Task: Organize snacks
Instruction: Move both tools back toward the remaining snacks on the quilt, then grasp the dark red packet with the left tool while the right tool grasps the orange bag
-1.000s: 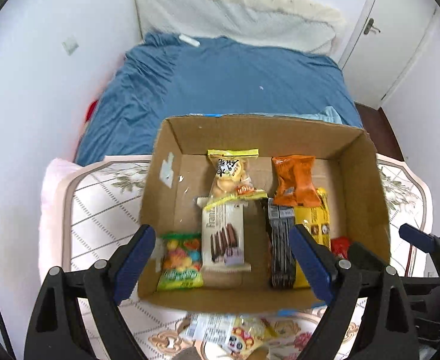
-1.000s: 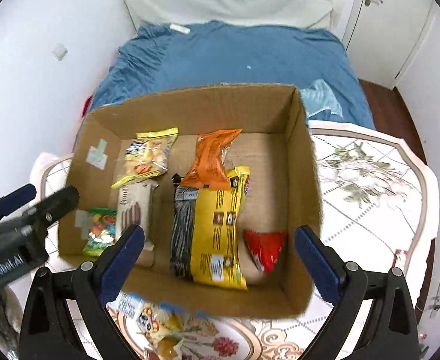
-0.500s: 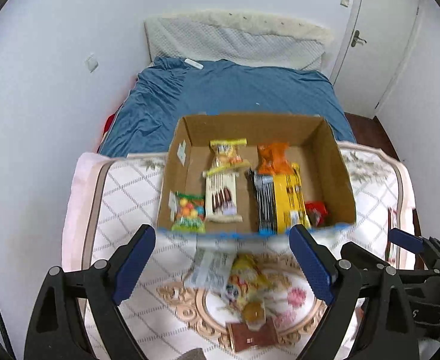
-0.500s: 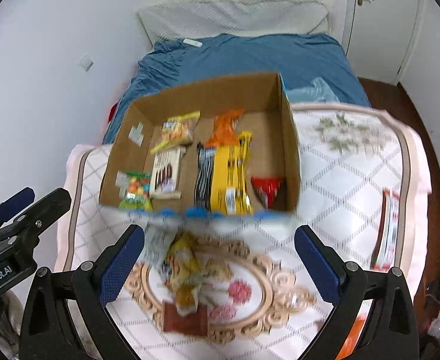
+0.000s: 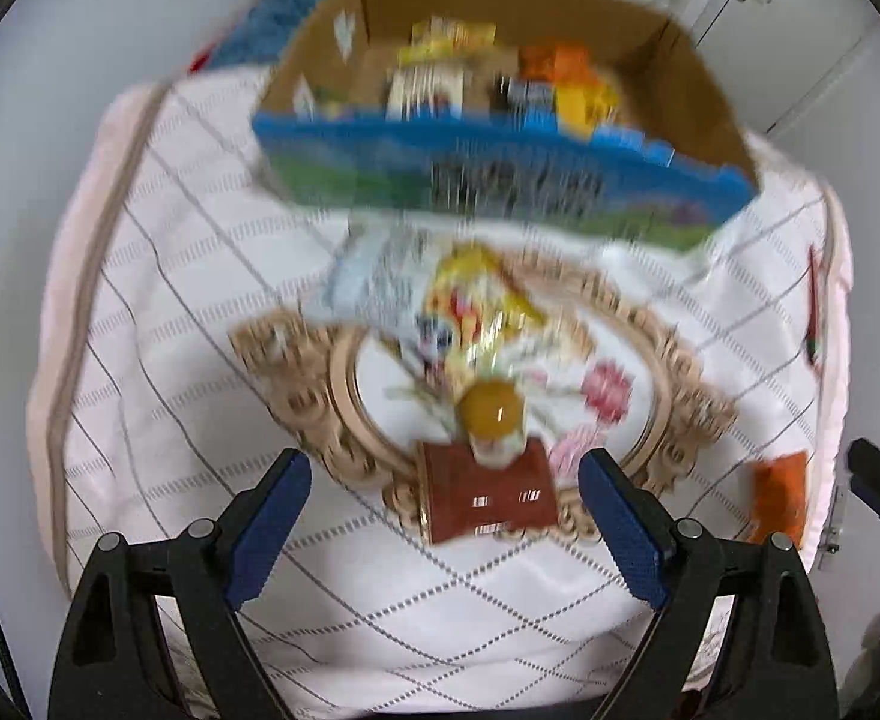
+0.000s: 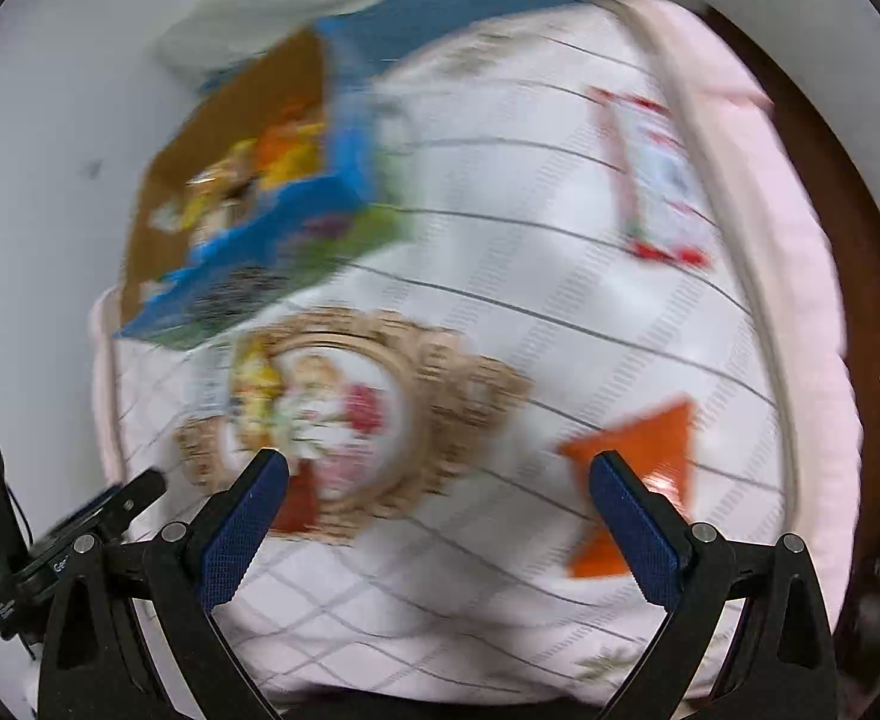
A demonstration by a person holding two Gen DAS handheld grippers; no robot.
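Observation:
My left gripper (image 5: pixel 445 513) is open and points down over a brown snack packet (image 5: pixel 488 501) that lies between its jaws' line on the quilted table cover. A round yellow jelly cup (image 5: pixel 491 414) sits just beyond the packet, then a yellow bag (image 5: pixel 476 306) and a clear wrapper (image 5: pixel 374 282). The cardboard box (image 5: pixel 704 108) with several snacks inside stands at the far side. My right gripper (image 6: pixel 437 516) is open, with nothing in it, above the cover; an orange packet (image 6: pixel 638 468) lies by its right finger. A white-and-red packet (image 6: pixel 659 180) lies far right.
The table cover (image 5: pixel 170 396) is pink-edged with a gold floral medallion (image 5: pixel 650 396) in the middle. The left gripper's body (image 6: pixel 68 546) shows at the lower left of the right wrist view. A blue bed (image 6: pixel 458 6) and white walls lie beyond. Both views are motion-blurred.
Both grippers have pulled back from over the box and sunk toward the near part of the table. The right one swung right and rolled, bringing the orange packet into view. Jaws stayed open.

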